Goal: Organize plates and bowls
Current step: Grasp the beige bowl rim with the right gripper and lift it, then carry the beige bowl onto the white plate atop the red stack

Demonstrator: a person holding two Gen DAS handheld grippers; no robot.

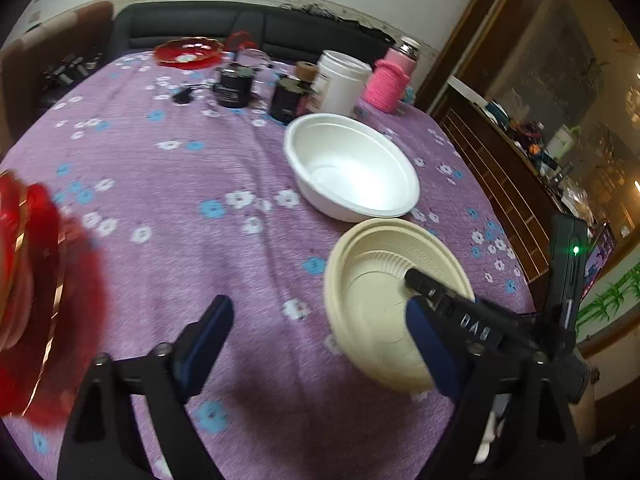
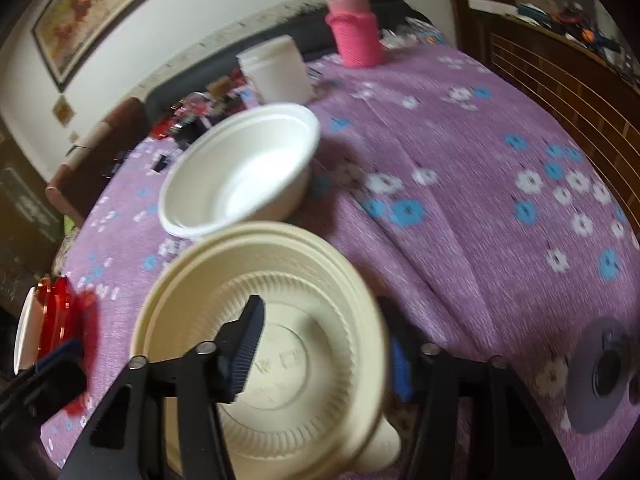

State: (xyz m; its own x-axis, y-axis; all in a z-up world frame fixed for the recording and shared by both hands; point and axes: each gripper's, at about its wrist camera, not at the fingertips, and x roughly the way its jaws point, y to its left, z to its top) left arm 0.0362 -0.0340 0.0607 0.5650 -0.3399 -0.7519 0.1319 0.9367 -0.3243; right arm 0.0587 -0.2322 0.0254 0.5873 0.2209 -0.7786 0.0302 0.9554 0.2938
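Right gripper (image 2: 324, 356) straddles the cream ribbed plastic bowl's (image 2: 304, 272) rim, jaws not visibly clamped; white foam bowl (image 2: 240, 168) sits just beyond. Left gripper (image 1: 320, 344) gapes empty.

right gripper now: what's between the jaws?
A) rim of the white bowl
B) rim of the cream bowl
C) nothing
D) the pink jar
B: in the right wrist view the right gripper has one of its jaws inside the cream bowl and the other outside its wall; the white bowl sits free behind it.
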